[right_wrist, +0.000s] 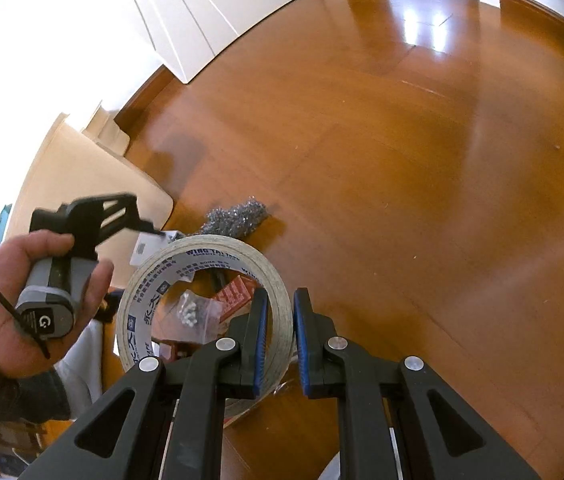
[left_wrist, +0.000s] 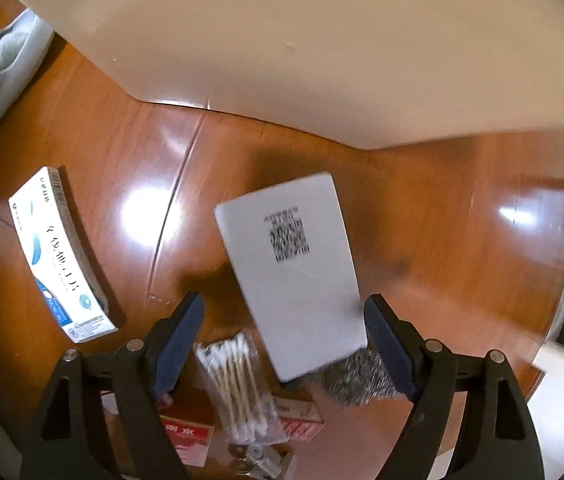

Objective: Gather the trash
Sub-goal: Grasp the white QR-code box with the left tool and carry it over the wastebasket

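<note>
The left gripper (left_wrist: 284, 312) gapes wide, a blurred grey card (left_wrist: 290, 272) between its fingers, contact unclear. The right gripper (right_wrist: 280, 332) pinches a tape roll (right_wrist: 201, 264), its lower rim hidden.

My left hand-held gripper (left_wrist: 284, 320) has its jaws spread wide, the dark blue pads (left_wrist: 177, 340) well apart and angled outward, pointing down toward the floor. From the right wrist view, my left hand (right_wrist: 21, 300) is wrapped around that gripper's grey handle, thumb on top, fingers curled underneath, dark sleeve at the wrist. My right hand-held gripper (right_wrist: 282, 340) has its jaws drawn close together, the blue pads (right_wrist: 302, 340) nearly parallel with a narrow gap, clamped across a tape roll (right_wrist: 185, 256).
</note>
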